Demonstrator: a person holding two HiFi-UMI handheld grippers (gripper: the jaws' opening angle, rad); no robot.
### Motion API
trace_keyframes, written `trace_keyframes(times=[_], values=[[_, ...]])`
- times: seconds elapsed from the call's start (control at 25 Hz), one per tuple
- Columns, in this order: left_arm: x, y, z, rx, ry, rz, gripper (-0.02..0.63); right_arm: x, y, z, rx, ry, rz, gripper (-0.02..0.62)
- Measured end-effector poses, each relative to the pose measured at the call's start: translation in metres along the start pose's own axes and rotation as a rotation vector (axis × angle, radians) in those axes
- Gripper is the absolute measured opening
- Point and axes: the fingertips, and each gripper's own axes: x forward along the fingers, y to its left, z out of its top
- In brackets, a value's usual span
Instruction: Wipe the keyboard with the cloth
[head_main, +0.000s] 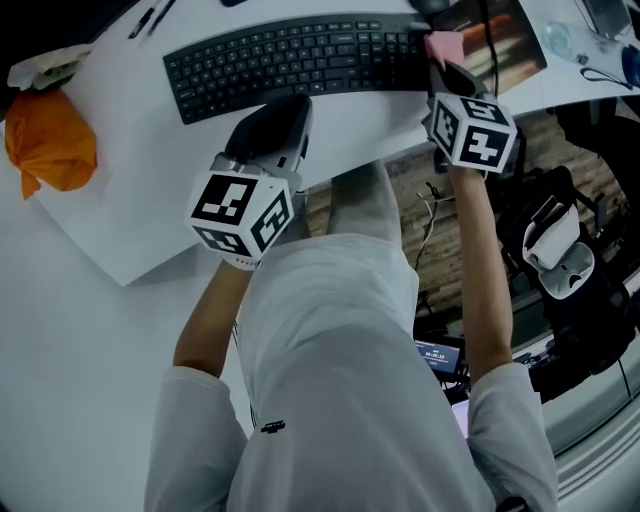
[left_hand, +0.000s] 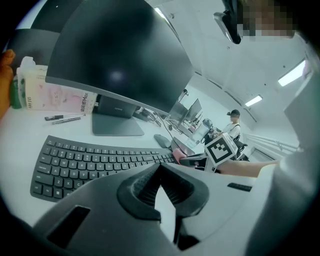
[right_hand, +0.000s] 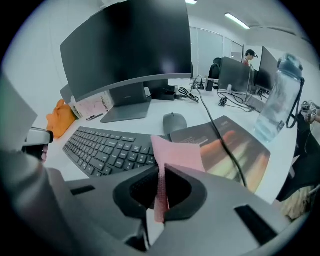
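Pinching pink cloth (right_hand: 177, 155) w/ R claw (right_hand: 161, 176) | L claw (left_hand: 160, 172) closed, empty

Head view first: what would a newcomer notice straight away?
The pink cloth is pinched in the right hand-held gripper, at the right end of the black keyboard. Next comes the bright orange bundle at the far left of the white desk.

The left claw (left_hand: 160, 172), its jaws closed together with nothing between them, points across the white tabletop (left_hand: 30, 132) at the black keyboard (left_hand: 95, 162) just ahead, a dark monitor (left_hand: 115, 60) standing behind it.
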Motion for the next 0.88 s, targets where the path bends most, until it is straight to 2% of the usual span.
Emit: trace_keyframes(times=[0.56, 0.88], values=[[-0.015, 0.016, -0.015, -0.031, -0.004, 0.023, 0.018, 0.008, 0.027, -0.001, 0.075, 0.001, 0.062, 0.018], [-0.021, 0.019, -0.014, -0.038, -0.020, 0.030, 0.018, 0.012, 0.053, 0.003, 0.067, -0.010, 0.098, 0.018]])
